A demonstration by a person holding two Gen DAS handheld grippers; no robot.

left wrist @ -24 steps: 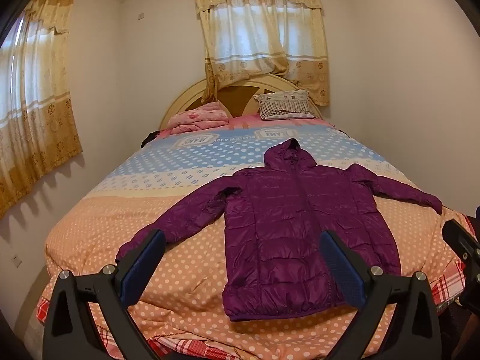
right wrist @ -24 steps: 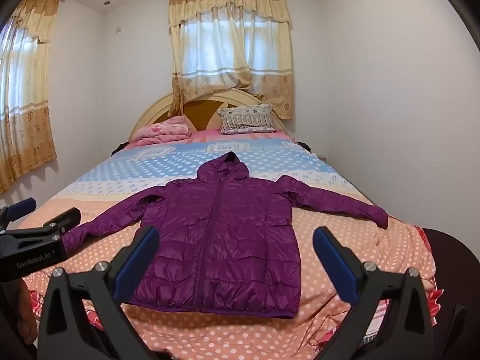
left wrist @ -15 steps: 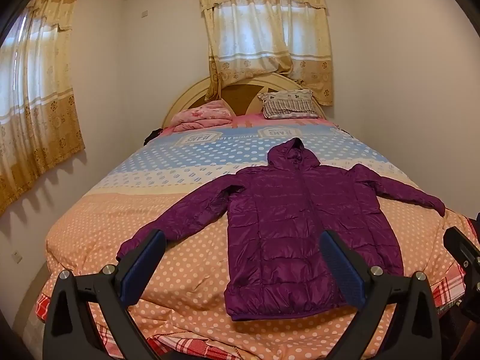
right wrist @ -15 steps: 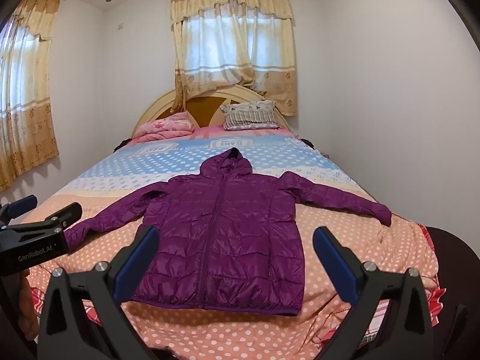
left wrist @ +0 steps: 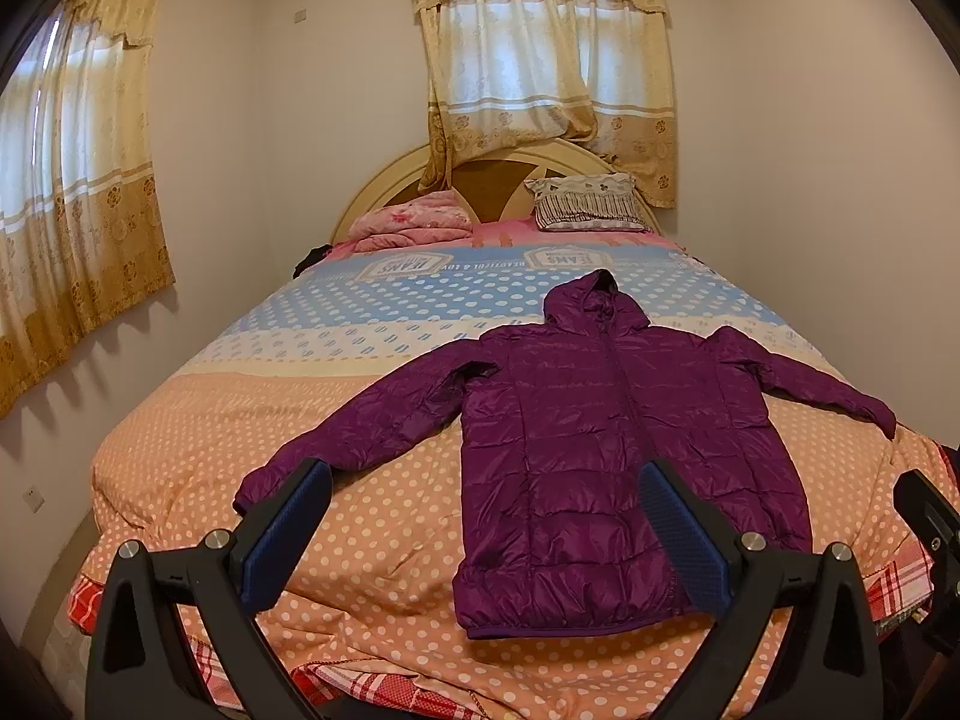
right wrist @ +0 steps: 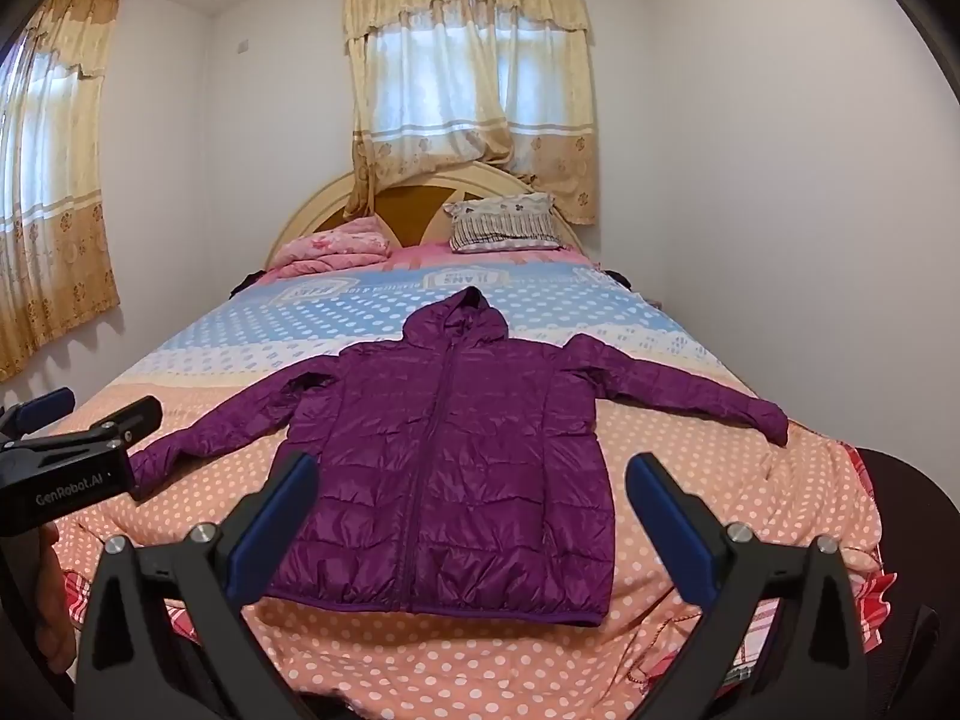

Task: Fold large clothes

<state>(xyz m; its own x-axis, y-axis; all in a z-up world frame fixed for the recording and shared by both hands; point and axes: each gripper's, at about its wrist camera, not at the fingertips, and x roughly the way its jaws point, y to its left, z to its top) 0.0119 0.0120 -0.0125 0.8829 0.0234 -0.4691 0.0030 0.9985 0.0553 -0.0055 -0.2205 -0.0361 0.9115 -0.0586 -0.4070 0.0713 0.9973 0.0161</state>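
Nothing of the fold looks begun: the purple quilted hooded puffer jacket [left wrist: 618, 456] lies flat, front up and zipped, on the polka-dot orange, cream and blue bedspread [left wrist: 372, 360], with its hem toward the foot of the bed and its hood pointing at the headboard. Starting at the left, its left-hand sleeve [left wrist: 360, 426] stretches out and down across the orange dots, the cuff close behind the left gripper's [left wrist: 483, 525] blue-padded finger, though whether they touch cannot be told. That gripper stands wide and holds nothing, hovering at the foot of the bed. In the middle, the body panel shows no crease or doubled layer. Further right, the other sleeve [right wrist: 678, 381] is likewise fully spread toward the bed's edge. The right gripper [right wrist: 465, 519] is also spread wide and empty, facing the hem. By my reading, both sleeves, the sides and the lengthwise fold all remain to do.
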